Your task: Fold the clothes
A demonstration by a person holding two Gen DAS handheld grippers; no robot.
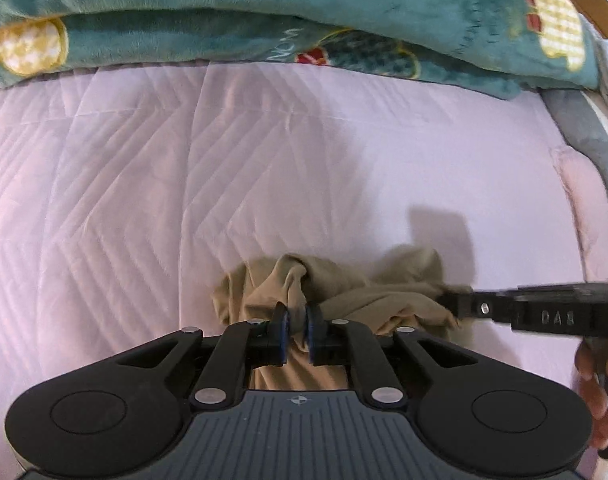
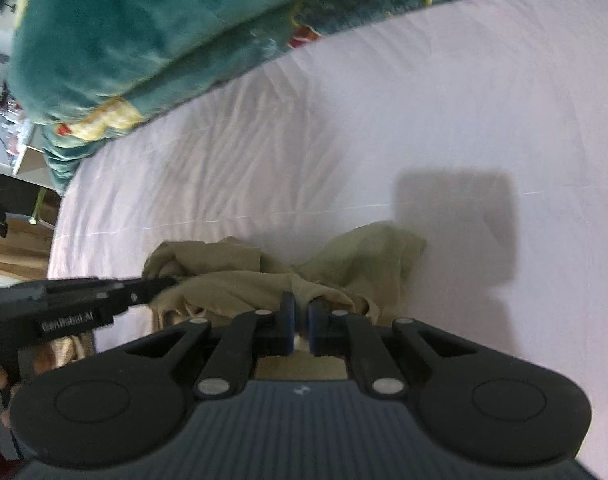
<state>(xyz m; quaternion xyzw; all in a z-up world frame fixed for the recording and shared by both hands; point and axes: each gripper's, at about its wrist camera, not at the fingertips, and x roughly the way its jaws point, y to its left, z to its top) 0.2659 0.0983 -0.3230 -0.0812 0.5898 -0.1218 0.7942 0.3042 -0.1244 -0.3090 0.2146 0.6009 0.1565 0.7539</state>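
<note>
A crumpled khaki garment (image 1: 344, 292) lies bunched on the pink quilted bed cover (image 1: 144, 200). My left gripper (image 1: 296, 316) points down at it, and its blue pads pinch a raised fold of the cloth. My right gripper (image 1: 450, 302) comes in from the right, with its tips buried in the garment's right part. In the right wrist view the right gripper (image 2: 301, 314) is shut on a ridge of the garment (image 2: 364, 256). There the left gripper (image 2: 166, 283) reaches in from the left onto the cloth's other end. The cloth stretches between the two grippers.
A thick green plush blanket (image 1: 264, 0) with yellow and red patterns is heaped along the far side of the bed (image 2: 124, 40). The bed's grey edge (image 1: 592, 136) runs at the right. A hand (image 1: 596, 392) holds the right gripper. Wooden floor (image 2: 16, 248) shows beyond the bed's left edge.
</note>
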